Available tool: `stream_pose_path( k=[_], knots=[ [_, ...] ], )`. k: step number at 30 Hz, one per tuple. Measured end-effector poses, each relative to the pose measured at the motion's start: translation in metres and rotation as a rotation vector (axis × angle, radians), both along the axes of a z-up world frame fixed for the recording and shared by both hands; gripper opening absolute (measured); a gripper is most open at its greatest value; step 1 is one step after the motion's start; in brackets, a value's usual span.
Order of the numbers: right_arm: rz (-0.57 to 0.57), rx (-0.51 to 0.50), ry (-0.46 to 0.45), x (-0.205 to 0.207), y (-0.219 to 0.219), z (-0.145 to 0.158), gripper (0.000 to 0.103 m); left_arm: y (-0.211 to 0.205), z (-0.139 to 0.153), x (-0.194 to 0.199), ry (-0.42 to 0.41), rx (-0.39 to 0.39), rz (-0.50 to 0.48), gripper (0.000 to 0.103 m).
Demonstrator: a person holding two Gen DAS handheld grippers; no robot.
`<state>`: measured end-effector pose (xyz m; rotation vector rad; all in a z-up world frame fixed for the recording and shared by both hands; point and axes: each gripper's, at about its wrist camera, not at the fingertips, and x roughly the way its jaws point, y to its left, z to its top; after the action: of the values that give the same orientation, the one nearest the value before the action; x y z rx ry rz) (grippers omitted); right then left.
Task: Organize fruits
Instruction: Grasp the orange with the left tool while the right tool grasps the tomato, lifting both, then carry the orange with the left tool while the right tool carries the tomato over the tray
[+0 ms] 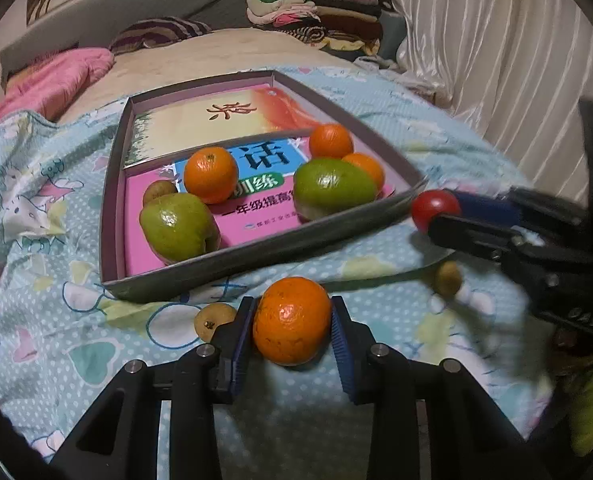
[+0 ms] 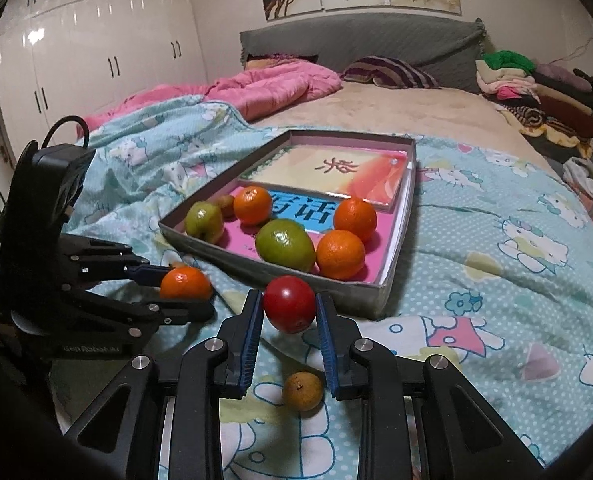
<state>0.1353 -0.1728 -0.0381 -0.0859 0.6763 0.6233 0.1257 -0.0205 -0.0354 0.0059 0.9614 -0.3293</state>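
The left tool is clamped on an orange, its blue pads pressing both sides of the fruit, just in front of the near wall of the box. The right tool is clamped on a red tomato by the box's near corner. Inside the box — over pink books — lie three more oranges, two green pears and a small brown fruit. Two small brown fruits rest on the bed's blue patterned sheet outside the box — one just beside the left tool, another under the right tool.
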Motion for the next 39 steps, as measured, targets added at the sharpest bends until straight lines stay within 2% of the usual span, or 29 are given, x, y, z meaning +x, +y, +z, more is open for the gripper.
stream_pose_path(
  k=[3, 9, 18, 26, 31, 39],
  knots=[
    [-0.007, 0.019, -0.008, 0.000, -0.003, 0.005, 0.028, 0.006, 0.017, -0.002, -0.024, -0.044, 0.000, 0.036],
    [-0.023, 0.033, -0.029, 0.001, -0.006, 0.013, 0.028, 0.021, 0.052, 0.009, -0.091, -0.074, 0.037, 0.036],
    [-0.076, 0.046, -0.053, 0.020, -0.013, 0.033, 0.028, 0.046, 0.069, 0.036, -0.128, -0.080, 0.102, 0.036],
    [-0.111, 0.026, -0.038, 0.052, -0.013, 0.039, 0.028, 0.034, 0.054, 0.054, -0.103, -0.094, 0.075, 0.036],
    [-0.112, 0.002, -0.024, 0.069, -0.005, 0.036, 0.028, 0.023, 0.036, 0.058, -0.060, -0.080, 0.054, 0.036],
    [-0.126, -0.024, 0.006, 0.082, -0.001, 0.026, 0.028, 0.017, 0.025, 0.062, -0.055, -0.066, 0.056, 0.036]
  ],
)
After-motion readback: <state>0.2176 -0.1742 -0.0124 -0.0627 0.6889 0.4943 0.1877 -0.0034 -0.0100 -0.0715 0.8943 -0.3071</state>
